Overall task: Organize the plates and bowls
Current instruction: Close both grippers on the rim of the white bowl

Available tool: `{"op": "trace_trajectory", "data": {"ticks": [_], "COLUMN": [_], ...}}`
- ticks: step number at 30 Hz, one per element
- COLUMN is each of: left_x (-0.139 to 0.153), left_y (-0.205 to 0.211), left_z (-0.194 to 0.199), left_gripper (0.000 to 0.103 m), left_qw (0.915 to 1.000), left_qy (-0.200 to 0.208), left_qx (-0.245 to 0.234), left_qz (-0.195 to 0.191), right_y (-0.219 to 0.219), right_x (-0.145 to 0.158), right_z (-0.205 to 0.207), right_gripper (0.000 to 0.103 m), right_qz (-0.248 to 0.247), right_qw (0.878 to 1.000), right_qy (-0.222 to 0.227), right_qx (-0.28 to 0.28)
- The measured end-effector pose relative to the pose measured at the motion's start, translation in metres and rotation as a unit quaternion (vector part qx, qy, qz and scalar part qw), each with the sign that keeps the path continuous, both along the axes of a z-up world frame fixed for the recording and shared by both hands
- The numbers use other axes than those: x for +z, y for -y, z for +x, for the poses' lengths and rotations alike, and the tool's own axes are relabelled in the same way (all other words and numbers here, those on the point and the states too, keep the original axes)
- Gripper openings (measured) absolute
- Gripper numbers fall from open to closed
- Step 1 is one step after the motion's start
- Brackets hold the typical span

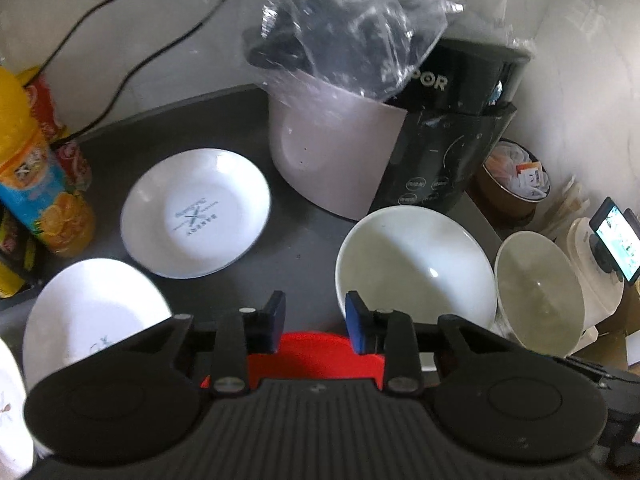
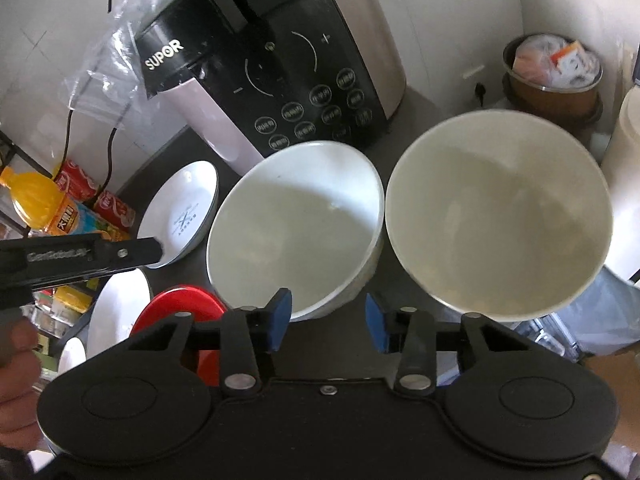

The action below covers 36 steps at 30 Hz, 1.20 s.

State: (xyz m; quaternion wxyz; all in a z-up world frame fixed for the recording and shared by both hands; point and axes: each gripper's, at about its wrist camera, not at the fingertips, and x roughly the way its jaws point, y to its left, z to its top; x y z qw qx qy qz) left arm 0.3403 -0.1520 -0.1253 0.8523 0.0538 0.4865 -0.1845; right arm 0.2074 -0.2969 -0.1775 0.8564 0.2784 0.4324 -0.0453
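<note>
Left gripper (image 1: 316, 312): jaws apart, empty, above red plate (image 1: 316, 350).
Right gripper (image 2: 327, 318): jaws apart, empty; white bowls (image 2: 294, 226) at 12 o'clock.

The red plate (image 1: 316, 346) shows only as a strip in the left wrist view, the rest hidden behind the left gripper (image 1: 316, 312). In the right wrist view the right gripper (image 2: 326, 316) covers its near half. The nearest white plate (image 1: 92, 312) is blurred, its printed mark half hidden by the gripper body. Another white dish (image 1: 10, 412) is cut off by the left edge. Clear plastic wrap (image 1: 352, 20) veils the top of the cooker (image 1: 448, 132), covering part of its lettering. The right bowl (image 2: 500, 216) is blurred at its rim. The phone (image 1: 618, 240) screen is too small to read.
</note>
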Motion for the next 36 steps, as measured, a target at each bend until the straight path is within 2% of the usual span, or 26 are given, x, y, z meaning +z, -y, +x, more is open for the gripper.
{"op": "trace_trajectory", "data": {"ticks": [7,12,15,18,22,24,25,28,31,36], "left_x": [-0.022,-0.044,-0.05,-0.054,-0.062,-0.067,-0.069,-0.069,-0.068,-0.056], "left_y": [0.021,0.026,0.029,0.033,0.037,0.038,0.04,0.043,0.035,0.031], "left_z": [0.018,0.033,0.036,0.037,0.041,0.043,0.043,0.041,0.042,0.039], "left_gripper": [0.031,0.031,0.03,0.03,0.021,0.015,0.009,0.007,0.007,0.007], "left_qw": [0.9997,0.9983,0.9981,0.9987,0.998,0.997,0.9966,0.9969,0.9958,0.9964], "left_qy": [-0.022,-0.055,-0.057,-0.047,-0.059,-0.075,-0.081,-0.076,-0.088,-0.081], "left_qx": [-0.009,0.017,0.021,0.02,0.021,0.019,0.014,0.008,0.022,0.022], "left_qz": [-0.009,-0.011,-0.01,-0.004,0.001,0.002,0.01,0.021,0.001,-0.012], "right_y": [0.008,0.008,0.01,0.007,-0.004,-0.008,-0.008,-0.005,-0.006,-0.006], "right_x": [-0.01,-0.013,-0.016,-0.017,-0.017,-0.017,-0.016,-0.015,-0.009,0.0], "right_z": [0.01,0.021,0.027,0.033,0.038,0.038,0.037,0.035,0.032,0.027], "right_gripper": [0.041,0.041,0.041,0.04,0.039,0.032,0.031,0.028,0.028,0.028], "right_qz": [0.007,-0.009,-0.004,-0.02,-0.06,-0.075,-0.079,-0.076,-0.084,-0.084], "right_qw": [1.0,1.0,0.999,0.999,0.997,0.996,0.995,0.996,0.996,0.996], "right_qy": [-0.01,-0.014,-0.022,-0.027,-0.036,-0.04,-0.04,-0.035,-0.023,-0.008], "right_qx": [0.007,0.024,0.026,0.029,0.04,0.039,0.037,0.029,0.027,0.022]}}
